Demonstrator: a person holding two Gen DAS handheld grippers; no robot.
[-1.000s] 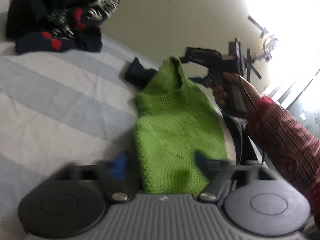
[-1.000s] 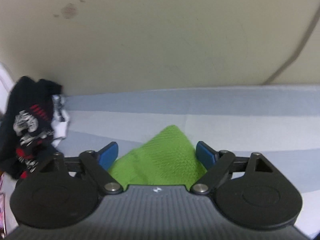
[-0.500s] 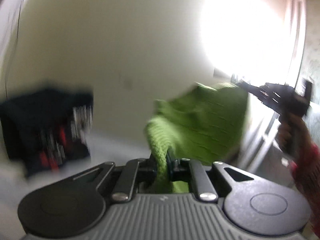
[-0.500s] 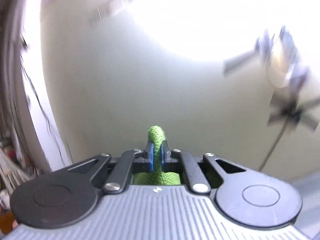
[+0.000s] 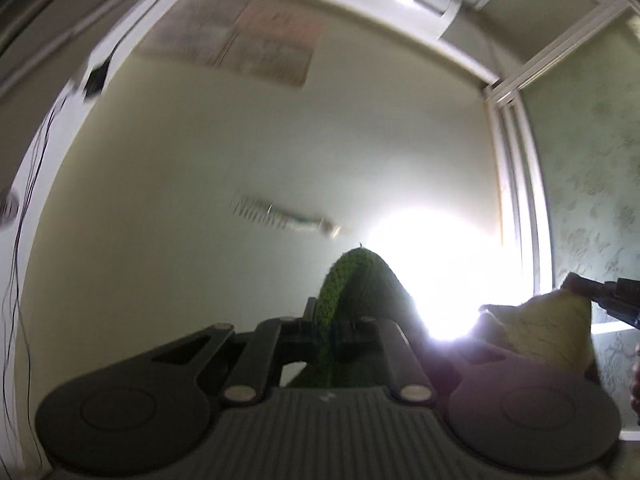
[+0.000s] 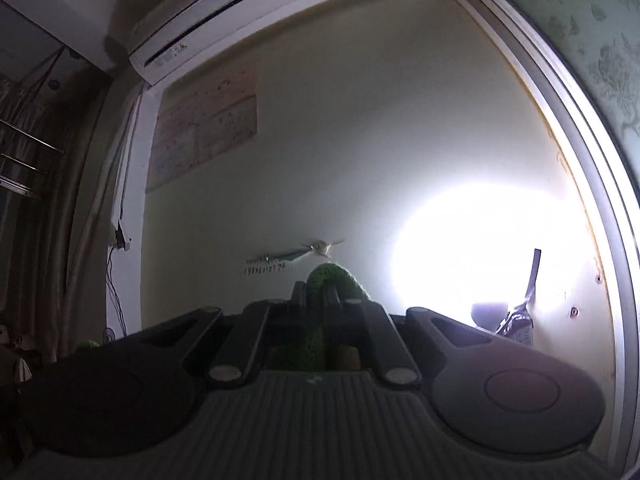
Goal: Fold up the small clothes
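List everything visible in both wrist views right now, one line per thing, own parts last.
green knitted garment: one, green, pinched in both grippers, held up in front of the wall.
air conditioner: one, white, high on the wall.
paper chart: one, pale pink, on the wall below the air conditioner.
cables: several, dark, hanging down the wall at left.
curtain: one, brownish, far left.
window glare: one, white, at right.
left hand-held gripper: one, black, shut on the garment.
right hand-held gripper: one, black, shut on the garment.
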